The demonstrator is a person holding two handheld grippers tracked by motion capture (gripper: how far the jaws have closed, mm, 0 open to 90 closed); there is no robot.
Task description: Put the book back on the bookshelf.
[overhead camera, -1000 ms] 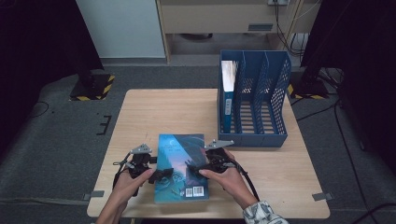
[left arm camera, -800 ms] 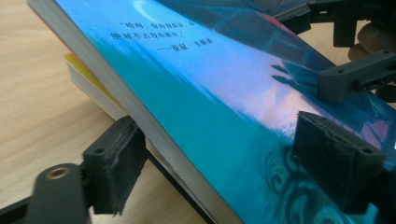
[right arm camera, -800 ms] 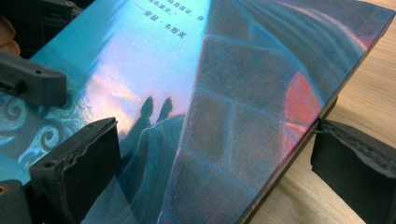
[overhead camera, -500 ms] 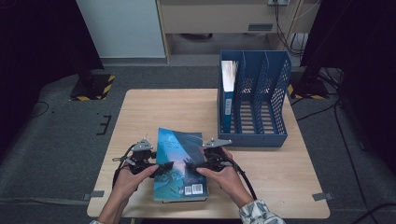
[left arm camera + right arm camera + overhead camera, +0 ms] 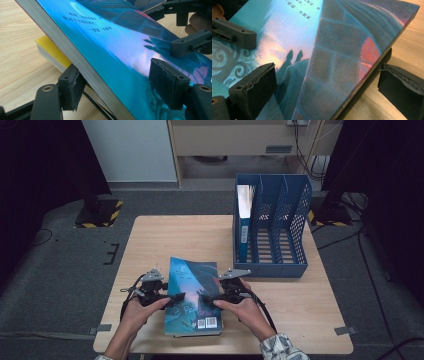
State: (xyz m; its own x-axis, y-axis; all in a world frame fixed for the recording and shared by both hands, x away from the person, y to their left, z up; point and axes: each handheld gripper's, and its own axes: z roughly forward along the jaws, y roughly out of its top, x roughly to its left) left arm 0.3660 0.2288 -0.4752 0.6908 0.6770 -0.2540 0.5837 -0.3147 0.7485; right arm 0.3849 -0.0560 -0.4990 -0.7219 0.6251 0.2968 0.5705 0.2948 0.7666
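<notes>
Two grippers are on the same book now, one at each long edge. The left gripper (image 5: 175, 298) has just been closing its jaws, and in the left gripper view one pad (image 5: 71, 86) is tucked under the page edge while the other pad (image 5: 167, 85) sits on the glossy blue cover of the book (image 5: 194, 295): the book is between them, and the grip looks nearly made, though I cannot tell if the top pad presses yet. The right gripper (image 5: 206, 299) straddles the spine side with its jaws apart, the outer pad (image 5: 403, 86) clear of the book and resting near the table (image 5: 165, 237).

Compared with a second ago, the left edge of the book has come up off the yellow book (image 5: 47, 50) beneath it, and the cover tilts. The hands have hardly shifted.

My read: the top book is being picked off the small stack at the table's near edge, probably bound for the blue file rack (image 5: 272, 232), where one book (image 5: 243, 220) already stands in the leftmost slot.
</notes>
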